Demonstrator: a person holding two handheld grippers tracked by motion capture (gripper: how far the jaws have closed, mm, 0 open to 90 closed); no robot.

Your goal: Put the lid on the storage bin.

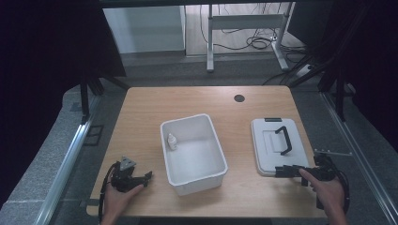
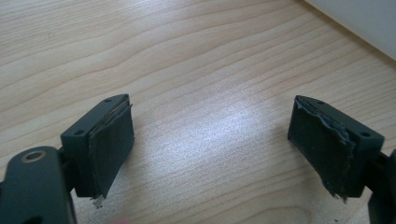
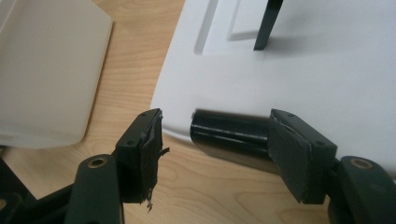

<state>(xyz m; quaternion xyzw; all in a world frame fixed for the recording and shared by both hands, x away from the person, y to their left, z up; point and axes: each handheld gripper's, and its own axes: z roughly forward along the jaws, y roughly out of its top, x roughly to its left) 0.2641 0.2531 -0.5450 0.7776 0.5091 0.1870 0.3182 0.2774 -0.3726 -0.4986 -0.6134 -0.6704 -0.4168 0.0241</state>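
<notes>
Right gripper view shows my right hand-held gripper (image 3: 215, 154) with jaws apart around a short black cylinder (image 3: 229, 133) lying at the near edge of the white lid (image 3: 327, 74). Its long axis runs jaw to jaw, so closing would press on its ends (one end already sits against a pad). My left hand-held gripper (image 2: 210, 149) hangs spread over bare table (image 2: 187, 46), well apart, left of the white bin (image 1: 195, 150).
</notes>
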